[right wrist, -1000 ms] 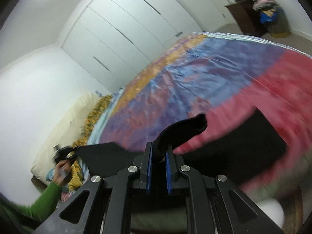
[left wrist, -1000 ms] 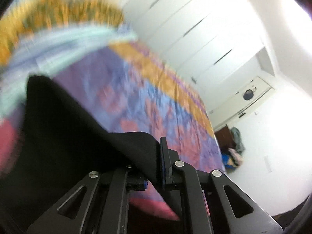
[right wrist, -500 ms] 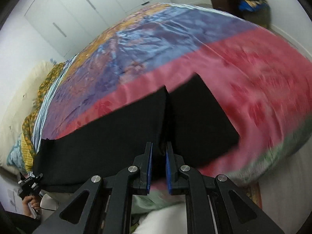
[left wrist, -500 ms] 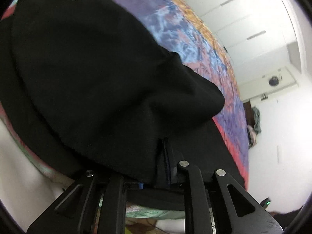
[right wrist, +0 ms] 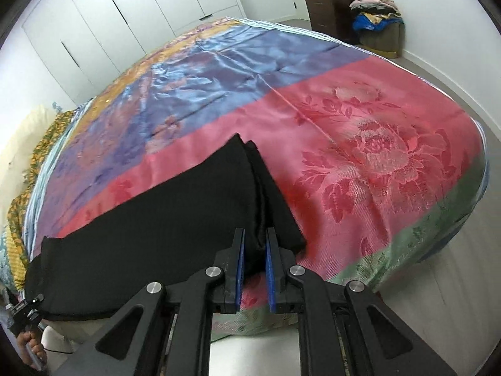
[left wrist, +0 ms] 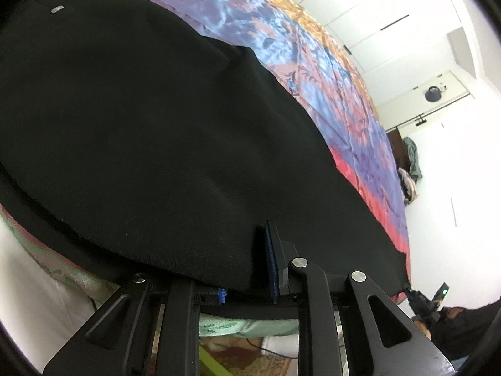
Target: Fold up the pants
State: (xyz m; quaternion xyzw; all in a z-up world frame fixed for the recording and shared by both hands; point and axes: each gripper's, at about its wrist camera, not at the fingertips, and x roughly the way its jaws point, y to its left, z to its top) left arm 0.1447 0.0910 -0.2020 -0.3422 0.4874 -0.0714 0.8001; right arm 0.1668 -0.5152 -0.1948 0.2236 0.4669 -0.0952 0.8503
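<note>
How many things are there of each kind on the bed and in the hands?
Black pants: 1
Bedspread: 1
Grippers: 2, the left gripper and the right gripper, both pinching the pants
Total: 4

white wardrobe doors (right wrist: 131,28) | dark dresser (right wrist: 325,9) under clothes | floor (right wrist: 438,65) possibly grey

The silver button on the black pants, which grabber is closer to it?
Left. The button shows up the pants from the left gripper, at the waist end. The right gripper pinches the leg end, far off.
</note>
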